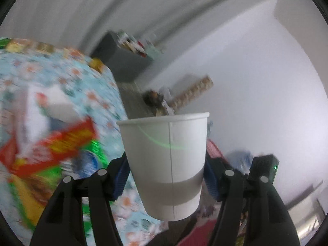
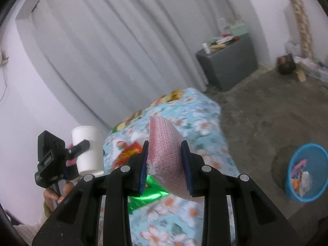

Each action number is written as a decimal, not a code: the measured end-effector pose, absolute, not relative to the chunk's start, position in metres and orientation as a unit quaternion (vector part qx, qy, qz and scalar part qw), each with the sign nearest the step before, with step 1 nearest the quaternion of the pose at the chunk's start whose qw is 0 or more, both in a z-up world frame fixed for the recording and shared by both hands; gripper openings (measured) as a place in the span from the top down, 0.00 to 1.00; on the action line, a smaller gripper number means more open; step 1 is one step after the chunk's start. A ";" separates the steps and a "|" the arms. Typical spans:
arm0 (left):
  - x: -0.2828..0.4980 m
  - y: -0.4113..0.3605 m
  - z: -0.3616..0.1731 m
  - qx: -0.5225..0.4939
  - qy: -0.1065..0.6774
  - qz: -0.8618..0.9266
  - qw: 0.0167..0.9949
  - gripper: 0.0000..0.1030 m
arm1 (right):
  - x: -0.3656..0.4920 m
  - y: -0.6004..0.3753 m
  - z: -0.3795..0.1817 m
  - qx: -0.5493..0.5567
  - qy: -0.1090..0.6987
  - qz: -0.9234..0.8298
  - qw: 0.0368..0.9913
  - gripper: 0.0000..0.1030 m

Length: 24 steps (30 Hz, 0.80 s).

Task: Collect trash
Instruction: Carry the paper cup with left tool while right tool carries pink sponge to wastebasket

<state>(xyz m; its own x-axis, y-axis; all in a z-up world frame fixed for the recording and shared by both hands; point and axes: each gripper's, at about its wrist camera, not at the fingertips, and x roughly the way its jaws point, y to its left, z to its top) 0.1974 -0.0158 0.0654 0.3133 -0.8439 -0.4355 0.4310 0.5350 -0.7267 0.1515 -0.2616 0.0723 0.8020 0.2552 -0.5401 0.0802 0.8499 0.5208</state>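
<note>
My left gripper (image 1: 167, 174) is shut on a white paper cup (image 1: 166, 155), held upright in the air beside the table; the cup also shows in the right wrist view (image 2: 88, 149), with the left gripper (image 2: 78, 149) around it. My right gripper (image 2: 165, 164) is shut on a piece of pink bubble wrap (image 2: 164, 141), held above the table with the floral blue cloth (image 2: 194, 119). A blue trash basket (image 2: 307, 172) with some trash inside stands on the floor at the right.
On the table lie a red and yellow wrapper (image 1: 61, 141), a white carton (image 1: 37, 114) and a shiny green wrapper (image 2: 147, 194). A grey cabinet (image 2: 229, 65) with clutter stands by the curtain. More clutter lies along the far wall (image 2: 297, 63).
</note>
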 end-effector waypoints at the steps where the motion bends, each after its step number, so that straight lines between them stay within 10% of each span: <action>1: 0.195 -0.030 0.063 -0.238 0.422 -0.421 0.767 0.41 | 0.144 -0.271 0.071 0.276 0.310 0.039 0.909 0.73; 24: 0.145 -0.399 -0.053 -0.049 0.561 -0.510 0.650 0.40 | 0.038 -0.484 -0.047 0.463 0.288 -0.197 0.815 0.71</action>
